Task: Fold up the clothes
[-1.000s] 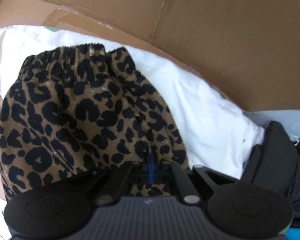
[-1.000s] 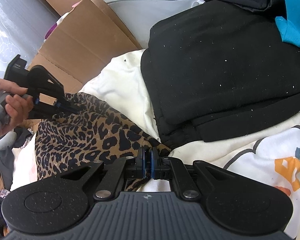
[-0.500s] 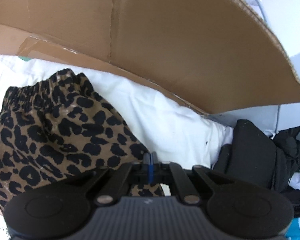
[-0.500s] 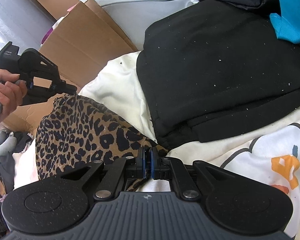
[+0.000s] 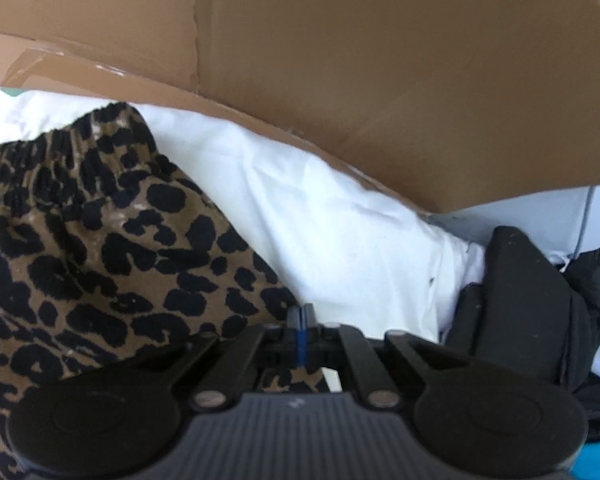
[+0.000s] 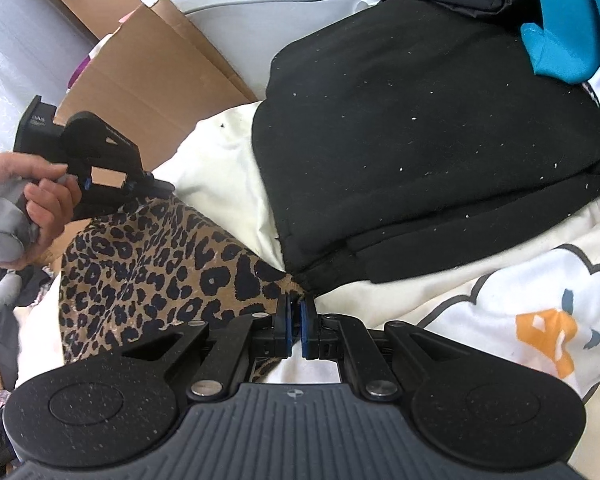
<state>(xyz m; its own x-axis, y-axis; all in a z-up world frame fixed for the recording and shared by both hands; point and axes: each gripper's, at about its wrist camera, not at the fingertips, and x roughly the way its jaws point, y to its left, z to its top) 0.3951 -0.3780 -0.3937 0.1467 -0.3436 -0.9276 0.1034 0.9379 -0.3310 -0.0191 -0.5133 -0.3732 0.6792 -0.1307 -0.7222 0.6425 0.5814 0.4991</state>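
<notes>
A leopard-print garment with a gathered elastic waistband lies on white cloth. My left gripper is shut on its near corner. In the right wrist view the same garment is stretched between both grippers. My right gripper is pinched on its other corner, with a thin gap showing between the blue pads. The left gripper shows there at the far left, held by a hand, at the garment's far corner.
A brown cardboard sheet stands behind the white cloth. A folded black garment lies right of the leopard piece, a blue garment behind it. A white cloth with an orange print lies at the right. Dark clothes sit at right.
The left gripper has moved down and toward the right gripper, carrying its corner of the leopard garment. The right gripper's pads now show a small gap.
</notes>
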